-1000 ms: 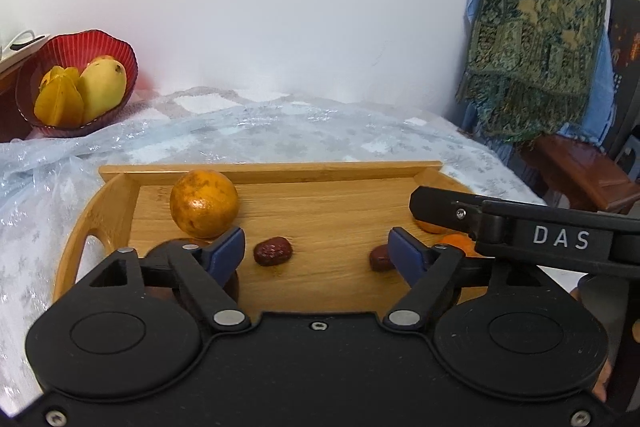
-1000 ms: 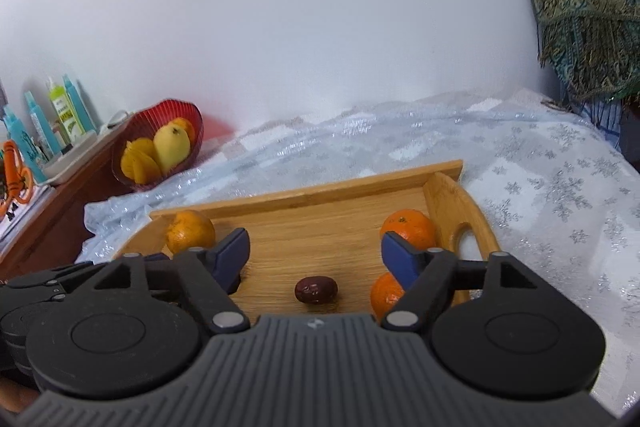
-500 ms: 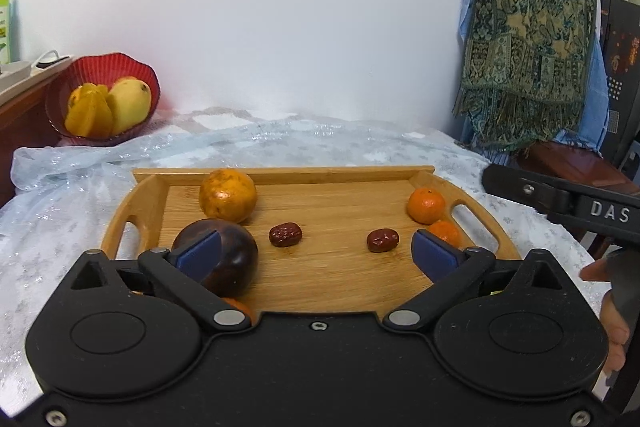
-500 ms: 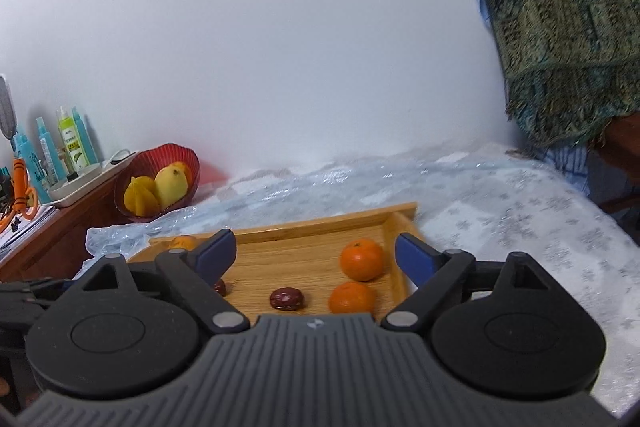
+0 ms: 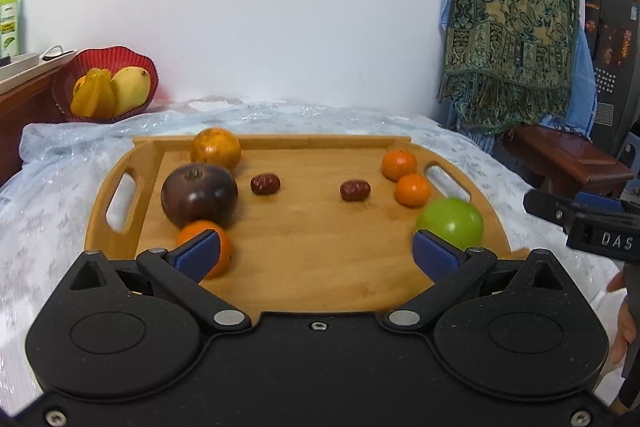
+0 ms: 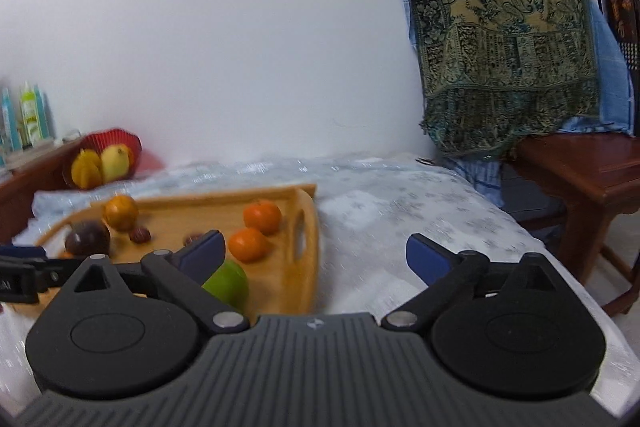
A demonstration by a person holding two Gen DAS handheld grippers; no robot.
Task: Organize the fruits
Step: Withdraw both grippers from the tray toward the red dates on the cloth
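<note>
Two claws show, each with black hinged arms tipped in flat blue pads. The left claw (image 5: 316, 251) stands spread wide, with nothing between its pads. The right claw (image 6: 316, 257) is still opening, its pads parted over bare cloth and gripping nothing.

Just beyond the left claw lies a smooth-grained wooden tray (image 5: 304, 251) with rounded ends and a slot handle cut in each. On it, at the frame's left, sit a glossy dark purple round fruit (image 5: 199, 195), a dull mottled orange (image 5: 215, 151) behind it, and a small bright mandarin (image 5: 208, 247) partly behind the left pad. Two wrinkled dark red dates (image 5: 265, 183) (image 5: 355, 190) lie apart near the middle. At the right are two small mandarins (image 5: 399, 165) (image 5: 413, 190), close together, and a shiny green apple (image 5: 451, 223) near the right pad.

The tray rests on a counter (image 5: 52, 211) covered with pale blue cloth patterned with snowflakes under crinkled clear plastic. In the frame's upper left, a scalloped red bowl (image 5: 106, 83) holds a ribbed yellow starfruit and a smooth yellow mango. In the upper right, a fringed green and gold paisley shawl (image 5: 508, 27) hangs against the white wall.
</note>
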